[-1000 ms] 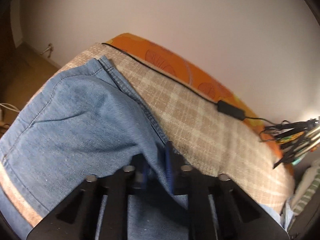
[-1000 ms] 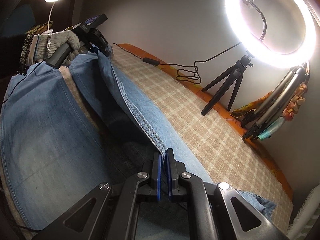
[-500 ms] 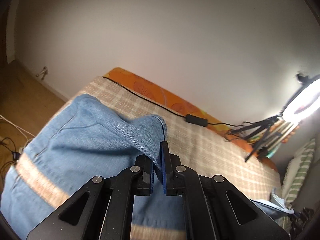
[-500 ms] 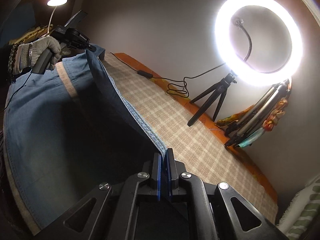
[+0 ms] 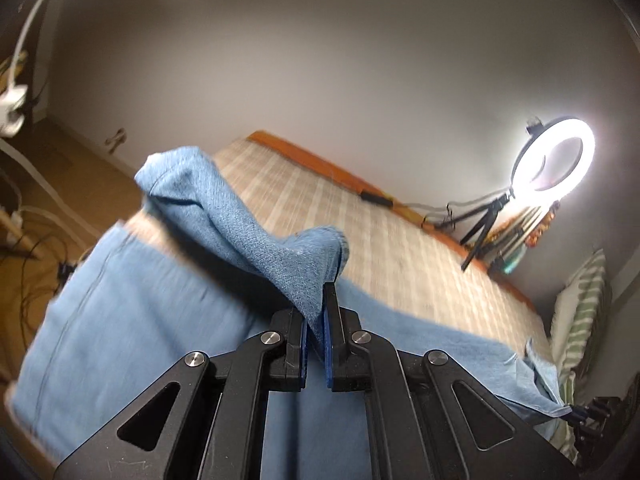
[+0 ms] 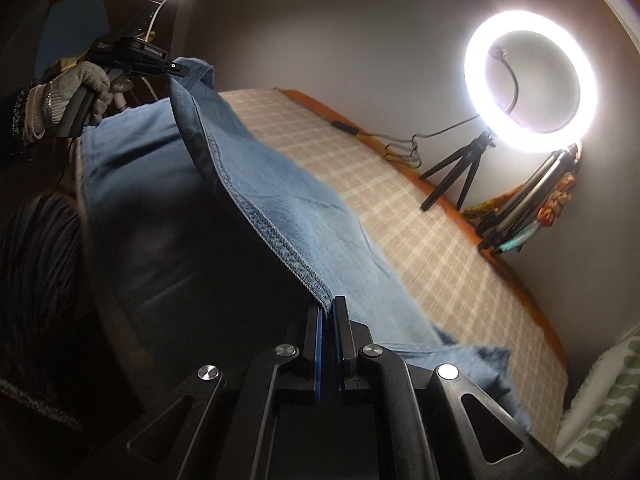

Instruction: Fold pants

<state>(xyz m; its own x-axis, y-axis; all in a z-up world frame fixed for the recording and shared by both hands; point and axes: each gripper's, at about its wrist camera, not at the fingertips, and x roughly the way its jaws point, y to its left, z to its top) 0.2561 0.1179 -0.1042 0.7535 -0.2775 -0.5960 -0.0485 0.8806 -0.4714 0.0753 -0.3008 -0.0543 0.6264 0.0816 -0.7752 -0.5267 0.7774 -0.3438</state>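
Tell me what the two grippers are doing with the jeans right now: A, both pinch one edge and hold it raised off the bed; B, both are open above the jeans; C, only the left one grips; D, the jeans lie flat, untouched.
A: the left gripper and the right gripper are each shut on the jeans, whose stitched edge runs raised between them above the bed.

The light-blue denim pants (image 5: 132,320) are matt woven cloth with a rough twill grain and raised stitched seams. The beige checked bed cover (image 6: 420,236) is soft, matt fabric. The black plastic left gripper (image 5: 316,322) is matt, with shiny metal screws. A grey knitted glove (image 6: 60,92) looks coarse.
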